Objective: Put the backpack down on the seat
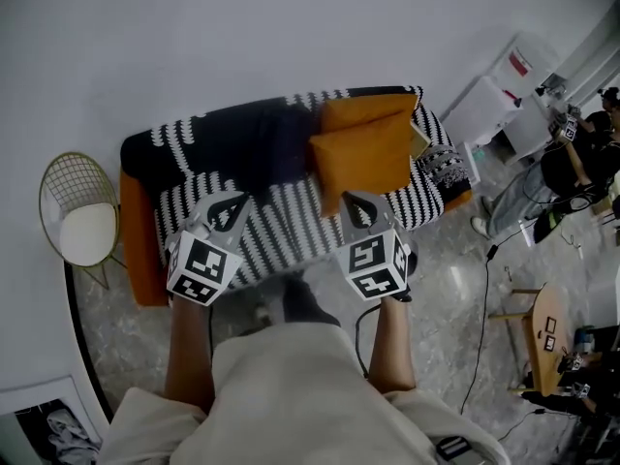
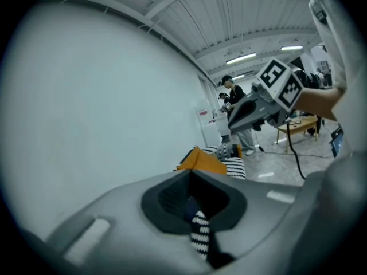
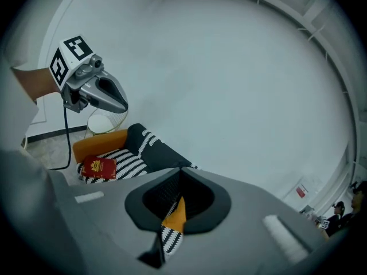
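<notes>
From the head view, we stand at the front edge of the striped sofa (image 1: 281,232). The left gripper (image 1: 226,201) and right gripper (image 1: 355,201) are both held out over the seat, side by side and well apart. Two orange cushions (image 1: 363,148) are stacked at the right end against the back, and a dark cushion (image 1: 242,139) sits at the left, so the middle of the seat is free for a load.

In the left gripper view the jaws are pressed together with nothing between them. Only striped fabric shows through the slit.

It's the same in the right gripper view: jaws closed and empty. A red book (image 3: 98,168) lies at the seat's far end beside the orange arm (image 3: 97,144).

We find the backpack in no view, so we cannot tell where it is.
</notes>
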Action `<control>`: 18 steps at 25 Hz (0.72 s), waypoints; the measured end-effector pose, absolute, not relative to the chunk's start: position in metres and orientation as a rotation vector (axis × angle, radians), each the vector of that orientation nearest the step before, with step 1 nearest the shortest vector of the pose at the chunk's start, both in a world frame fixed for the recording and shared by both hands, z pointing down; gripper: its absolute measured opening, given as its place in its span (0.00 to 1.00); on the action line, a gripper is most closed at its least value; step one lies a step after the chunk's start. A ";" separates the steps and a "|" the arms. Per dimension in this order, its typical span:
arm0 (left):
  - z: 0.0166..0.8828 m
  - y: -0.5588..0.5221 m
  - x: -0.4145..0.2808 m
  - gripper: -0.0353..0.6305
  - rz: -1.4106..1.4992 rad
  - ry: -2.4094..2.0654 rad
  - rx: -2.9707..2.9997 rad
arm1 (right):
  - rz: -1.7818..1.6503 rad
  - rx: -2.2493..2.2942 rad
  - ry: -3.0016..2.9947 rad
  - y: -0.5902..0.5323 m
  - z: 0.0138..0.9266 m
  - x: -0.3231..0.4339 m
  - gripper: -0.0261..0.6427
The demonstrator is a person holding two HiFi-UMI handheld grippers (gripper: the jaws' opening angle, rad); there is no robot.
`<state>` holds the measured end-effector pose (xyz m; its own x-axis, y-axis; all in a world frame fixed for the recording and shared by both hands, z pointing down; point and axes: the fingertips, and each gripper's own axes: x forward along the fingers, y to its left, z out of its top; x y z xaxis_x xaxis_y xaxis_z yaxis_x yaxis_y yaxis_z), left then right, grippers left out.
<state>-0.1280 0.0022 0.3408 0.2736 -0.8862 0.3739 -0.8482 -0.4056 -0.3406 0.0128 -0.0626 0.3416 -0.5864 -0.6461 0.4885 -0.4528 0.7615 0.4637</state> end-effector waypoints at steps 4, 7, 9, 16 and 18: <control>0.328 0.016 -0.125 0.06 -0.791 1.666 -2.409 | -0.423 0.843 -2.317 -0.050 0.326 0.017 0.05; 0.323 0.026 -0.124 0.06 -0.787 1.683 -2.387 | -0.442 0.835 -2.326 -0.037 0.318 0.018 0.05; 0.318 0.032 -0.122 0.06 -0.781 1.683 -2.378 | -0.442 0.833 -2.336 -0.029 0.312 0.020 0.05; 0.302 0.043 -0.118 0.06 -0.758 1.691 -2.347 | -0.455 0.816 -2.372 -0.007 0.293 0.024 0.05; 0.304 0.046 -0.116 0.06 -0.761 1.693 -2.350 | -0.461 0.829 -2.376 -0.003 0.291 0.028 0.05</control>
<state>-0.1159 0.0462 0.3039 0.2357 -0.9198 0.3137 -0.8453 -0.3533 -0.4008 0.0277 -0.0025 0.2907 -0.6419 -0.6516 0.4043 -0.4530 0.7476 0.4857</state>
